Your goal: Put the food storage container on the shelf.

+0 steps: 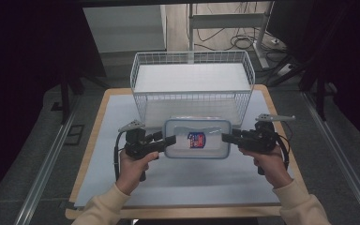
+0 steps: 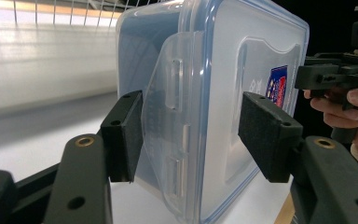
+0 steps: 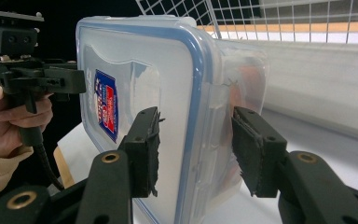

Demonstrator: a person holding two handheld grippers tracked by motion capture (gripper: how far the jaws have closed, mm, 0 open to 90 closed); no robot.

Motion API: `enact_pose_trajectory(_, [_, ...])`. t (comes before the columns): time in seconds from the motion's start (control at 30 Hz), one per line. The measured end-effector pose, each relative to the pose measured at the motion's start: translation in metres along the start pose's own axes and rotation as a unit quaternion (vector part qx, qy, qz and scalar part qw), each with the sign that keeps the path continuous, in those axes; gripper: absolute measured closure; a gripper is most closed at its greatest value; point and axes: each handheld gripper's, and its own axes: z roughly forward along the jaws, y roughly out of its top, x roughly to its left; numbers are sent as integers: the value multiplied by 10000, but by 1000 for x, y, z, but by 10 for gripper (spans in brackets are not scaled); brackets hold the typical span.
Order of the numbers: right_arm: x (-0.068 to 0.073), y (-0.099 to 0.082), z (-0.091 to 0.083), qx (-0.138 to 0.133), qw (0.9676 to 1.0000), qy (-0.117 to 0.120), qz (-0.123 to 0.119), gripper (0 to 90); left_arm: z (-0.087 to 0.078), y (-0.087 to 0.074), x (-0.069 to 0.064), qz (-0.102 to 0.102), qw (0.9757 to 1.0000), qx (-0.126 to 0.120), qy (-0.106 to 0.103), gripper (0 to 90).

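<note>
Clear plastic, blue-rimmed and lidded, the container (image 1: pixel 197 138) is seen at the centre of the high view, on the white worktop (image 1: pixel 192 180) just below the white wire basket (image 1: pixel 192 84). Its left end is straddled by the left claw (image 1: pixel 170 140), whose jaws are spread wide about the lid latch, one pad (image 2: pixel 123 135) touching it. Its right end is flanked by the right claw (image 1: pixel 224 137), jaws likewise wide, pads close beside the rim
</note>
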Motion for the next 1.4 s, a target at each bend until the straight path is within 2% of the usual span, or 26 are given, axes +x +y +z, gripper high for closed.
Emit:
enact_pose_trajectory(0.43, [5, 23, -7, -126, 9998, -28, -157, 529, -4, 24, -5, 66, 9999, -107, -51, 424])
enact_pose_trajectory(0.77, [5, 34, -3, -158, 9997, -10, -182, 529, -6, 34, -2, 148, 9998, -157, -19, 424])
enact_pose_trajectory(1.4, [7, 62, 0, -180, 9993, -25, -319, 528, -11, 58, 1, 125, 9996, -271, -11, 425])
